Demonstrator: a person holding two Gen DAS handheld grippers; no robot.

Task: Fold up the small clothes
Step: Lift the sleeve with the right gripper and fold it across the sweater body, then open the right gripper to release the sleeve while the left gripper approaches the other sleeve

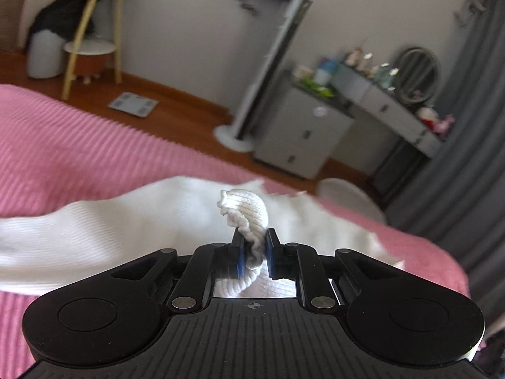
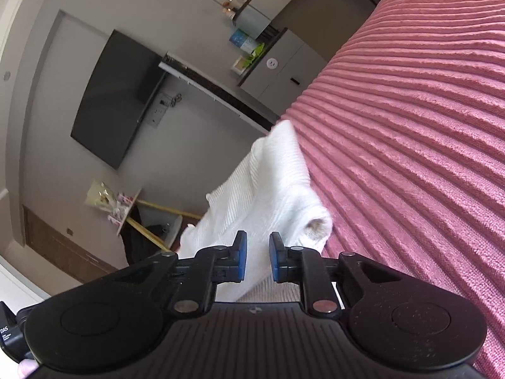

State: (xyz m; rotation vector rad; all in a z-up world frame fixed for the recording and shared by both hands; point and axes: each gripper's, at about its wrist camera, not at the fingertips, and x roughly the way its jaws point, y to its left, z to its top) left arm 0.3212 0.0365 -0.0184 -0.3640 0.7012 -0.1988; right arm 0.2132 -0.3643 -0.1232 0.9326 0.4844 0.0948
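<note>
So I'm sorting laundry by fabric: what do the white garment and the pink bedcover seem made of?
White garment: looks like a soft rib-knit, perhaps cotton; fine parallel ribs, matte, bunching easily in the left tongs. Pink bedcover: seems plush corduroy-like fabric; broad raised cords, fuzzy nap.

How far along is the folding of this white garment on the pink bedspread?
Early. Nothing looks folded yet: the white garment still sprawls loosely on the pink bedspread. In hand: the left gripper pinches a bunched edge, and the right gripper sits narrowed around another part. Every fold is still left.
</note>
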